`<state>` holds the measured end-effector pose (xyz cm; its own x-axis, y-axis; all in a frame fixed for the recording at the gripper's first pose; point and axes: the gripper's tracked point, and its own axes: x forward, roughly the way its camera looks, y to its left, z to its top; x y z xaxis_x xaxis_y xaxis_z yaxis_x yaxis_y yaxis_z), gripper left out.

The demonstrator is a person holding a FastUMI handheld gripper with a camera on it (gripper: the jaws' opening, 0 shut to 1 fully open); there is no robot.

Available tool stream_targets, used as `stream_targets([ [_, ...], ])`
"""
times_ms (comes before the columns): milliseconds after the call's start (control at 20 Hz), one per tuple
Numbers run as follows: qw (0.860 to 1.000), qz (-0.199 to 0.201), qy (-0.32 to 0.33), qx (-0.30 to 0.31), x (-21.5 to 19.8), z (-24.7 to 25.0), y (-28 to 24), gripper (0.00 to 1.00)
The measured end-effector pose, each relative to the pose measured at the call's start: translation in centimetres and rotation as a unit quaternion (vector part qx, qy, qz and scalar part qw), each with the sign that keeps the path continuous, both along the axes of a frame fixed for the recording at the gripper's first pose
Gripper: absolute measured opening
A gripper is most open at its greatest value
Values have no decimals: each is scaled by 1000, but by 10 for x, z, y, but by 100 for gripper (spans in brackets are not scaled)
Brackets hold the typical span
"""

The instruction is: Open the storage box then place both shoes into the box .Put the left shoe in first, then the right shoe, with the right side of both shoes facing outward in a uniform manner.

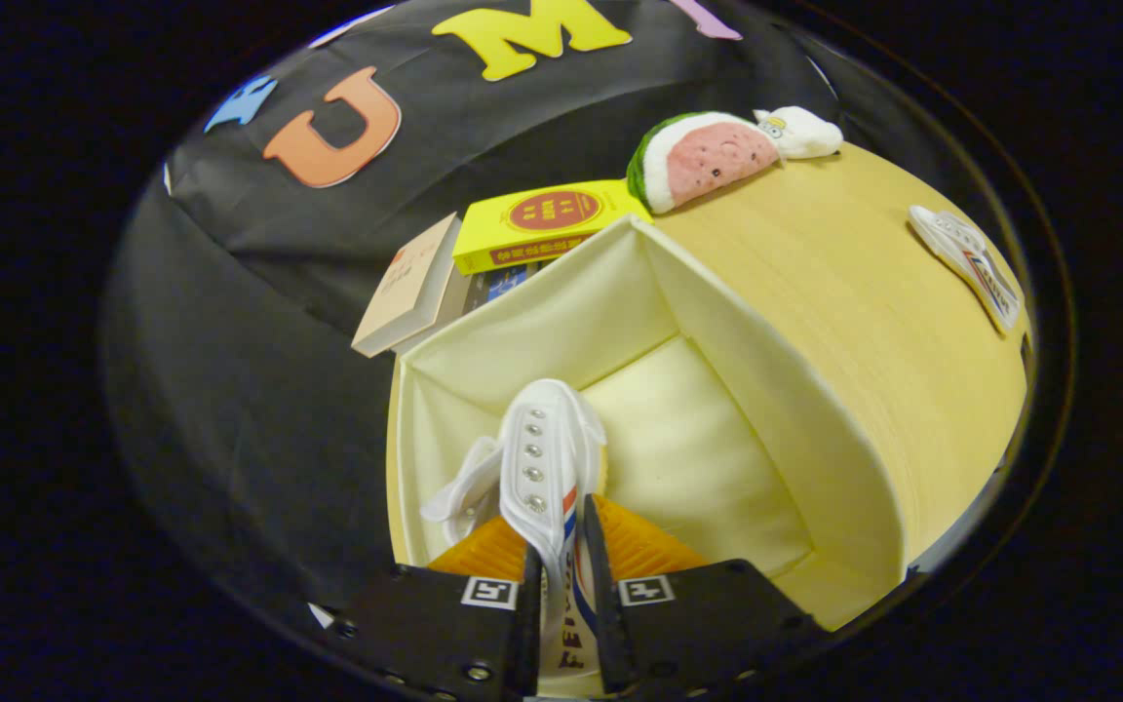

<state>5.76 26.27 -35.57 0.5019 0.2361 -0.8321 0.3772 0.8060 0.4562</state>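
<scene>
The gripper (559,565) is closed down to a narrow gap on a white shoe (547,458), both fingers pressing its sides, so that the shoe hangs toe-forward just ahead of the fingertips and inside the open storage box (766,390). Pinching the shoe across its upper like this keeps it on edge, which I judge is deliberate: the task wants each shoe standing with one side facing outward, not lying flat on its sole. The shoe sits close to the box wall left of the fingers, leaving the box floor to the right of them bare, presumably room for the second one. That other shoe (969,261) lies well apart, far ahead and to the right of the fingers on the wooden table (864,292). The box has no lid over it, so the opening step looks done. Beyond the box, ahead of the fingers, lean a yellow carton (547,222) and a book (406,288), with a watermelon plush (703,158) and a small white plush (800,132) touching it, further right. I take this as the first shoe being lowered in; whether it is the left one, I cannot tell.
</scene>
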Motion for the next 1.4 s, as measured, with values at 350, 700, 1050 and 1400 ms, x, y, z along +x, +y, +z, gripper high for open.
stream_targets([
  [350, 998, 43, -47, -23, -2, 38, -16, 95],
  [700, 977, 90, -165, -100, -13, 111, -89, 96],
  [1050, 954, 86, -251, -139, -35, 171, -209, 96],
  [1400, 931, 67, -295, -205, -63, 184, -368, 96],
])
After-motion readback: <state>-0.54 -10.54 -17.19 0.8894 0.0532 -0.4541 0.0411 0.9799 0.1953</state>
